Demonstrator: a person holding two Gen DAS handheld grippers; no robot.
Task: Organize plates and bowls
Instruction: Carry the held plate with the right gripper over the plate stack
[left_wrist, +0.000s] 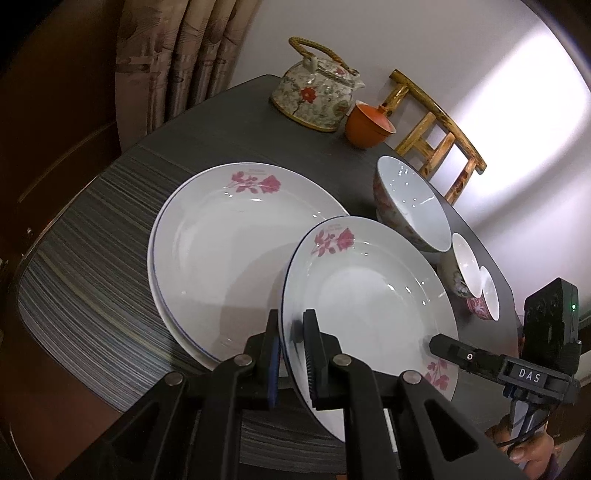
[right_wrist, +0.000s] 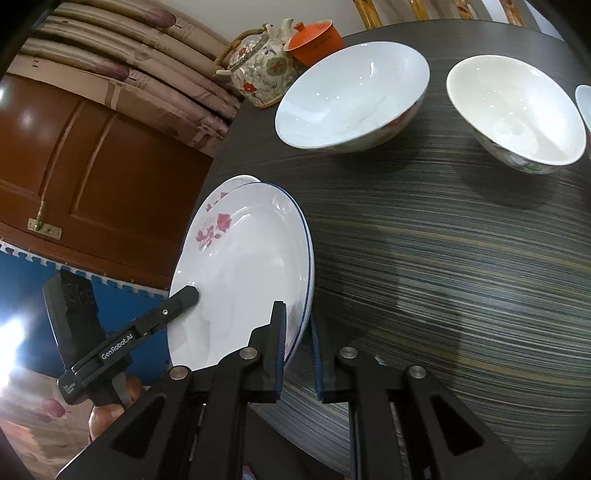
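Left wrist view: left gripper (left_wrist: 291, 334) has its jaws narrowed onto the rim of the carried plate (left_wrist: 369, 295), one pad on the face, one on the underside, biting at about 7 o'clock of the plate. Right gripper (left_wrist: 439, 341) tip sits on the same plate's rim at about 4 o'clock. Two grips on opposite edges likely because a wide shallow plate would pivot and slip out of a single rim pinch.

Right wrist view: same story, right gripper (right_wrist: 297, 341) jaws narrow, clamped on the plate's blue-lined edge, left gripper's finger visible across the face at 8 o'clock.

The plate is off the table (left_wrist: 92, 258), tilted, overlapping the plate stack (left_wrist: 229, 236) that lies flat at its 9–10 o'clock. Looks like the stack is the target: same rose pattern, same size, so this one goes on top.

Bowls are lined up at 2–3 o'clock of the held plate: large bowl (left_wrist: 410, 203), then medium bowl (left_wrist: 463, 264), then small bowl (left_wrist: 487, 299), apart from one another, not nested yet; my guess is those come after the plates.

Teapot (left_wrist: 314, 94) and orange cup (left_wrist: 367, 123) sit at the far edge at 12 o'clock, clear of the path
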